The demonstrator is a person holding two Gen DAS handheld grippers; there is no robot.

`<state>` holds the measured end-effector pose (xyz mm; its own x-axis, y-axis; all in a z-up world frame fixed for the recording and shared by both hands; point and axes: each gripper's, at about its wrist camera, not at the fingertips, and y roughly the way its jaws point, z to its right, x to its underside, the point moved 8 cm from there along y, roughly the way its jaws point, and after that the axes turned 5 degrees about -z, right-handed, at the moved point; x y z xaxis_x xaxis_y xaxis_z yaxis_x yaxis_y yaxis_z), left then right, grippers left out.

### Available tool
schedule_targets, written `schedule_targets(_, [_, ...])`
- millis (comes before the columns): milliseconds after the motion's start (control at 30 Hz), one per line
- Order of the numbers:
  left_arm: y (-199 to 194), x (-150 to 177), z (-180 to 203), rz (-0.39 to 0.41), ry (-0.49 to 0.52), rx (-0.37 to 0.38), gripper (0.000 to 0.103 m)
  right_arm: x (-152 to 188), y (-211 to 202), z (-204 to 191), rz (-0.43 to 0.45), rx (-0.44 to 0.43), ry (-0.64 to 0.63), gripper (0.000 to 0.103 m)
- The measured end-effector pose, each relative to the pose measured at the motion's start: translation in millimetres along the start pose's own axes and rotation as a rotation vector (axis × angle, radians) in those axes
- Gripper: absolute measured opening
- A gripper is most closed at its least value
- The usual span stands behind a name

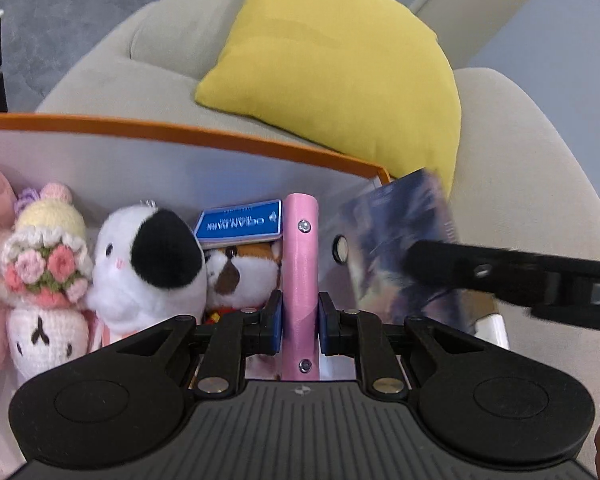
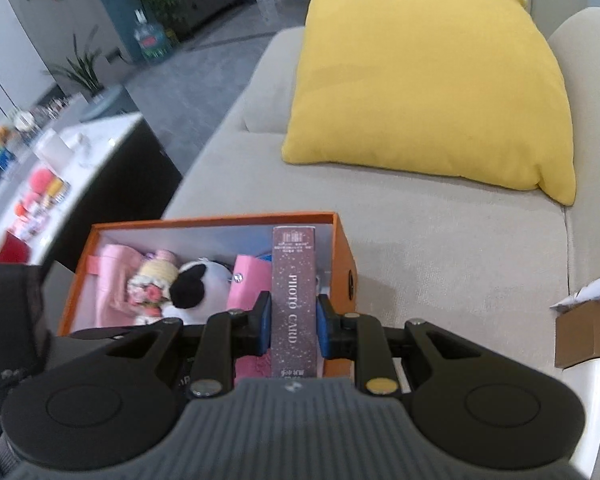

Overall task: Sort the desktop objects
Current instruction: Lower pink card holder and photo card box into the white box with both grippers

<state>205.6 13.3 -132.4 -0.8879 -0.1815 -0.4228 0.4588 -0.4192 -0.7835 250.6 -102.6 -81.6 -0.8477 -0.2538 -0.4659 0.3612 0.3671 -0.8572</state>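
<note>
Left gripper (image 1: 299,322): clamping a pink binder (image 1: 300,264) by its spine, holding it upright inside the orange box (image 1: 188,136). To its left in the box are lying a white-and-black plush (image 1: 148,268), a crocheted doll (image 1: 46,276) and a blue card (image 1: 238,222).

Right gripper (image 2: 293,326): gripping a card box (image 2: 293,300) marked PHOTO CARD, holding it over the orange box's right end, beside the binder.

Beyond both grippers, a yellow cushion (image 2: 424,84) is resting on the sofa (image 2: 440,248). Right of the right gripper is sitting a brown carton (image 2: 580,334).
</note>
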Motion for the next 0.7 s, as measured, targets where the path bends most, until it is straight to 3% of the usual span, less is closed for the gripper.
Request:
schedule_targets(367, [12.9,-6.7,-7.4,0.022,-0.009,0.032,0.019,-9.5,39.7,-2.2,-0.091,0.188,-0.006,0.024])
schedule_targets(700, [27.6,-10.7,-2.6,0.008,-0.023,0.004,0.020,-19.5,49.8,-4.3,-0.126,0.213,-0.020,0.026])
